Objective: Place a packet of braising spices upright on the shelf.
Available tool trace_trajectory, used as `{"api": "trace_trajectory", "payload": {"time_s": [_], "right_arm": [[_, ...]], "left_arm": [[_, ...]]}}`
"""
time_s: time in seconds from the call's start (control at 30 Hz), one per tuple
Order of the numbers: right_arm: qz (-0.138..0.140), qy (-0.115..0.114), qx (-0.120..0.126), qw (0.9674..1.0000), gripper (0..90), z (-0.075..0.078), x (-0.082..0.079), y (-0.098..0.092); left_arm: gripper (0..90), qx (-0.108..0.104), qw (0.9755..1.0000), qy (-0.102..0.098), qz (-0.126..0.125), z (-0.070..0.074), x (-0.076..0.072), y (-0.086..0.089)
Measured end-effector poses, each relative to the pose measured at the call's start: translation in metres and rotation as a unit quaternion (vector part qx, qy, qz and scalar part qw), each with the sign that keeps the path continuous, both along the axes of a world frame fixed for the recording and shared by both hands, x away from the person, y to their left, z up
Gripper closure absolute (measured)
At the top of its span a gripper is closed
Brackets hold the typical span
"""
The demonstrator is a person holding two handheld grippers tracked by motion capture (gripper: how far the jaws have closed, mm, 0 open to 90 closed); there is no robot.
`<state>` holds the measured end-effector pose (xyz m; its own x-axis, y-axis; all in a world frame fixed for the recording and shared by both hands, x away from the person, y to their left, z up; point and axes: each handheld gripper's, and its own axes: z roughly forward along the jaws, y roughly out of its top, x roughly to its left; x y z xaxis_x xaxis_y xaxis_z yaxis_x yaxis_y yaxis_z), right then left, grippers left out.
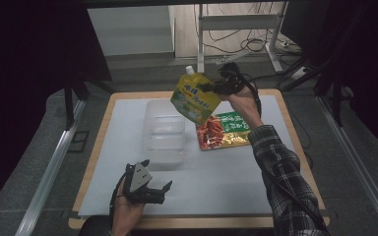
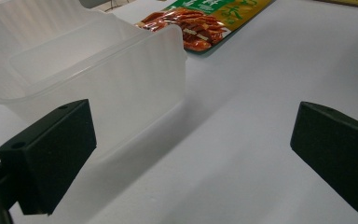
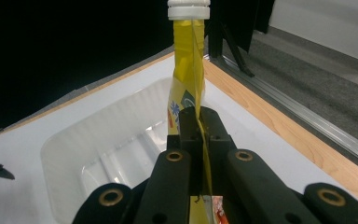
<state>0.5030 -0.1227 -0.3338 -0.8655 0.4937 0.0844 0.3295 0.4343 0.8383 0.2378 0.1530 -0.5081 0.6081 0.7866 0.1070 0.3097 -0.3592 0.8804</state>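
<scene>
A yellow spouted pouch [image 1: 195, 97] with a white cap hangs in the air over the right side of the clear plastic tub [image 1: 164, 132]. My right gripper [image 1: 207, 88] is shut on the pouch's edge. In the right gripper view the pouch [image 3: 186, 74] stands edge-on between the closed jaws, and the tub [image 3: 107, 140] lies below. My left gripper [image 1: 157, 189] rests open near the table's front edge, just in front of the tub [image 2: 88, 70], with nothing between its jaws.
A red and green snack packet [image 1: 224, 130] lies flat on the white mat [image 1: 226, 172], right of the tub; its corner [image 2: 200, 23] shows past the tub in the left gripper view. Wooden table edges border the mat. Metal frames and cables stand beyond the table.
</scene>
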Motion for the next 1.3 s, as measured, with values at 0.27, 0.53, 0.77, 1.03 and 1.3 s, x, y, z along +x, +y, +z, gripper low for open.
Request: {"api": "trace_trajectory", "payload": {"time_s": [0.27,0.53,0.77,1.03,1.3], "right_arm": [[0.004,0.0,0.002,1.0,89.2,-0.001,0.009,0.016],[0.011,-0.004,0.003,0.9999,89.2,-0.004,0.017,0.034],[0.013,-0.003,-0.002,0.9999,89.3,-0.006,0.022,0.048],[0.018,-0.006,-0.01,0.9998,89.2,-0.009,0.029,0.063],[0.029,-0.009,-0.016,0.9994,89.2,-0.006,0.028,0.079]], "left_arm": [[0.2,-0.005,1.0,0.003,-0.004,0.0,0.001,0.001],[0.4,-0.007,1.0,0.002,-0.004,0.002,0.001,0.002],[0.7,-0.011,0.9999,0.002,-0.002,0.002,0.001,0.004],[0.8,-0.009,0.9999,0.002,-0.007,0.003,0.001,0.003],[0.9,-0.014,0.9999,0.002,-0.008,0.003,0.0,0.003]]}}
